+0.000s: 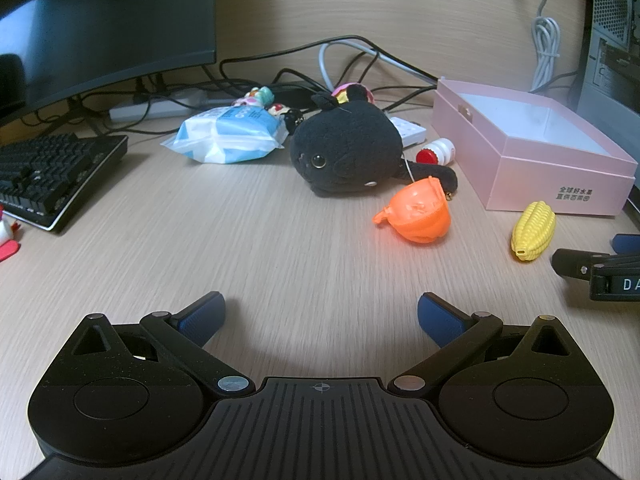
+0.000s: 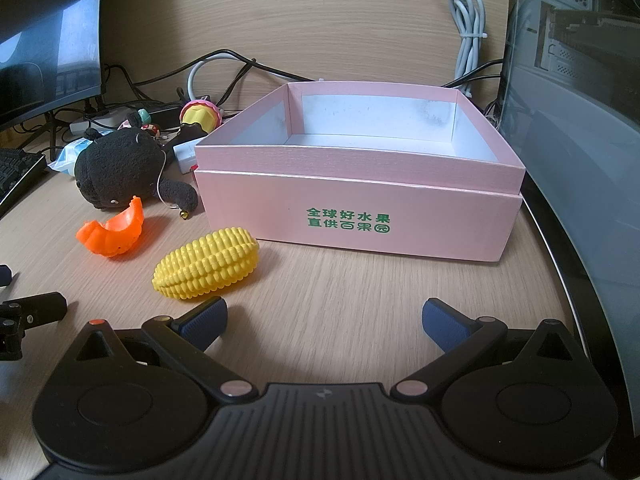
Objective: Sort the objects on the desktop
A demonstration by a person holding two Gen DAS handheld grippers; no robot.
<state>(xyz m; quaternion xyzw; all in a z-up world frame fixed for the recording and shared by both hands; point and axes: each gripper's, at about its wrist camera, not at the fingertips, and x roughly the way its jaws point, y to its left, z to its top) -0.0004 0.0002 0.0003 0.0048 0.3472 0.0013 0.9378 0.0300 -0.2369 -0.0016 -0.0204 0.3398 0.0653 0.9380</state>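
We note the yellow corn toy (image 2: 206,264) just ahead-left of our right gripper (image 2: 324,320), long axis slanting toward the pink box (image 2: 352,216); the left gripper (image 1: 321,316) sits farther off, both jaws apart and empty.

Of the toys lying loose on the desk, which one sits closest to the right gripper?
The yellow corn toy, just ahead of the right gripper; the orange toy and black plush lie farther back.

An office or home workstation — a wood-grain desk (image 1: 280,248) carrying a dark monitor (image 1: 100,28), a black keyboard (image 1: 52,176) and a white power strip (image 1: 160,106) with tangled cables (image 1: 352,52). On the right stands a computer tower (image 2: 576,92) — its side panel glassy.
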